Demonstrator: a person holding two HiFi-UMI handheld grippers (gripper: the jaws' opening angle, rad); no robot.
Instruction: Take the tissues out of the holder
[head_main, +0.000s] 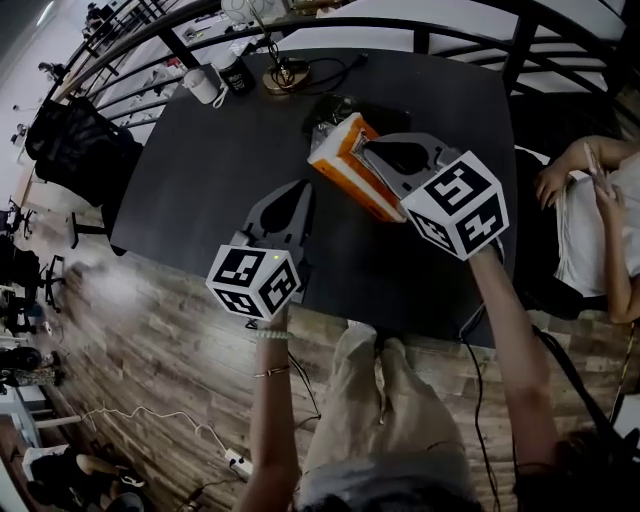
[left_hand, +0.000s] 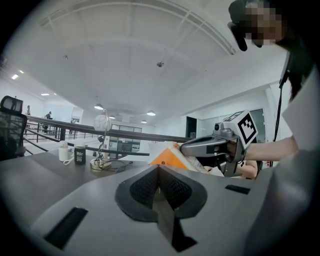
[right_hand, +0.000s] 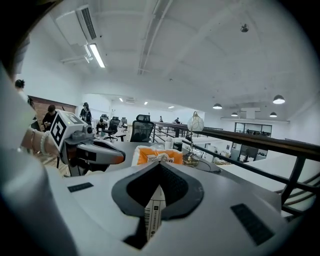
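An orange and white tissue pack (head_main: 345, 165) is lifted at a tilt over the black table (head_main: 220, 160), in front of a dark holder (head_main: 333, 108). My right gripper (head_main: 362, 148) is shut on the pack's near end. In the right gripper view a white barcoded strip of the wrapper (right_hand: 154, 212) is pinched between the jaws (right_hand: 159, 166), and the orange face (right_hand: 159, 156) shows beyond them. My left gripper (head_main: 303, 186) hovers low over the table to the left of the pack, shut and empty (left_hand: 159, 169). From the left gripper view the pack (left_hand: 170, 156) and the right gripper (left_hand: 212, 145) are ahead to the right.
A white mug (head_main: 205, 83), a black mug (head_main: 236, 73) and a lamp base (head_main: 285, 75) with a cable stand at the table's far edge by a railing. An office chair (head_main: 80, 150) is at the left. A seated person (head_main: 590, 200) is at the right edge.
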